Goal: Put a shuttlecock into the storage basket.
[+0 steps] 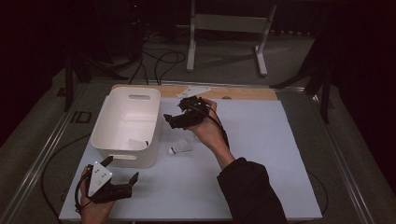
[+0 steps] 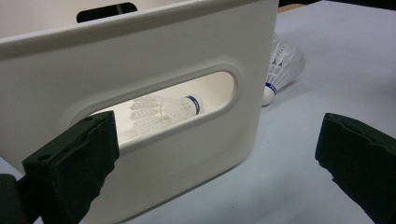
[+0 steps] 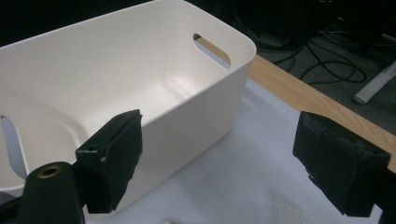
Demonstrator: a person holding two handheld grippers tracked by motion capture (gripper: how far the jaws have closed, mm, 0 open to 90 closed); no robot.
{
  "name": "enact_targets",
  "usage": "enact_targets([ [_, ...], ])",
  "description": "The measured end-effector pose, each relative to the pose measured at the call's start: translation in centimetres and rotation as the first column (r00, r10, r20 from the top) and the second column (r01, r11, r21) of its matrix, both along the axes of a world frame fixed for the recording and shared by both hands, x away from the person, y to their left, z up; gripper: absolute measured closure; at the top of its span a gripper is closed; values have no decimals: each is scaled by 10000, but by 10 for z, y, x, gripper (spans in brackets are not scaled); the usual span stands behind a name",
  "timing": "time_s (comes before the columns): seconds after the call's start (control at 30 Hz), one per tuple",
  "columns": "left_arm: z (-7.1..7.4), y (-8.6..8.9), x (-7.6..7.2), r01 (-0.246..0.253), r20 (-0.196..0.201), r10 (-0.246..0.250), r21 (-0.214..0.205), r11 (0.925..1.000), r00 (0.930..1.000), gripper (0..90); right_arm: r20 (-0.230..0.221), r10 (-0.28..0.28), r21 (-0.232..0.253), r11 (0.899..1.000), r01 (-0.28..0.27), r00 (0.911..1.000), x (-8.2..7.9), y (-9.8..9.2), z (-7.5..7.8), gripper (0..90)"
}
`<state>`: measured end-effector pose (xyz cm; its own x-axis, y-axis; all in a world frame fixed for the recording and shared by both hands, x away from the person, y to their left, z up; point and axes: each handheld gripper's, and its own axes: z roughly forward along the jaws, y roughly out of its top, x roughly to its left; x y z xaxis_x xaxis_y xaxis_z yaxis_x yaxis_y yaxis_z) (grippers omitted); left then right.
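A white plastic bin with handle slots stands on the left of the pale mat. One white shuttlecock lies on the mat just right of the bin's near corner. In the left gripper view, a second shuttlecock lies inside the bin, seen through the handle slot, and the outer shuttlecock shows past the corner. My left gripper is open near the front left edge, facing the bin's near wall. My right gripper is open and empty beside the bin's right wall.
A bare wooden strip runs along the table's far edge, with a flat white piece on it. Beyond the table, cables lie on the floor beside a white stand. The person's dark sleeve crosses the mat's front right.
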<state>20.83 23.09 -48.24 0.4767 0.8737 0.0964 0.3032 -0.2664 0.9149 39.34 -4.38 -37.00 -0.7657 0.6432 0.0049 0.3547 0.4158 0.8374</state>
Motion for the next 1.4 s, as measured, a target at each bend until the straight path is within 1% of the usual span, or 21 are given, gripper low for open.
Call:
enact_targets([
  [0.3,0,0,0,-3,11,3,-13,10000,10000,1,-76,-126,-80,9999,125,9999,-2,-9,-4,150],
  [0.43,0,0,0,-3,14,3,-7,10000,10000,1,-94,-150,-173,9997,149,9998,-1,-10,-6,150],
  [0.5,0,0,0,-7,11,7,-10,10000,10000,1,-172,-214,-234,9995,210,9996,-1,-11,-9,149],
  [0.83,0,0,0,-7,12,7,-13,10000,10000,0,-238,-344,-290,9990,337,9991,-2,-15,-14,149],
  [1.1,0,0,0,-4,-4,4,3,10000,10000,1,-382,-499,-393,9981,484,9980,-3,-20,-23,149],
  [1.27,0,0,0,-1,-8,1,1,10000,10000,1,-424,-508,-507,9975,486,9978,-5,-23,-28,149],
  [1.4,0,-1,0,1,-2,-1,-11,10000,10000,1,-436,-522,-509,9975,500,9977,-6,-25,-30,148],
])
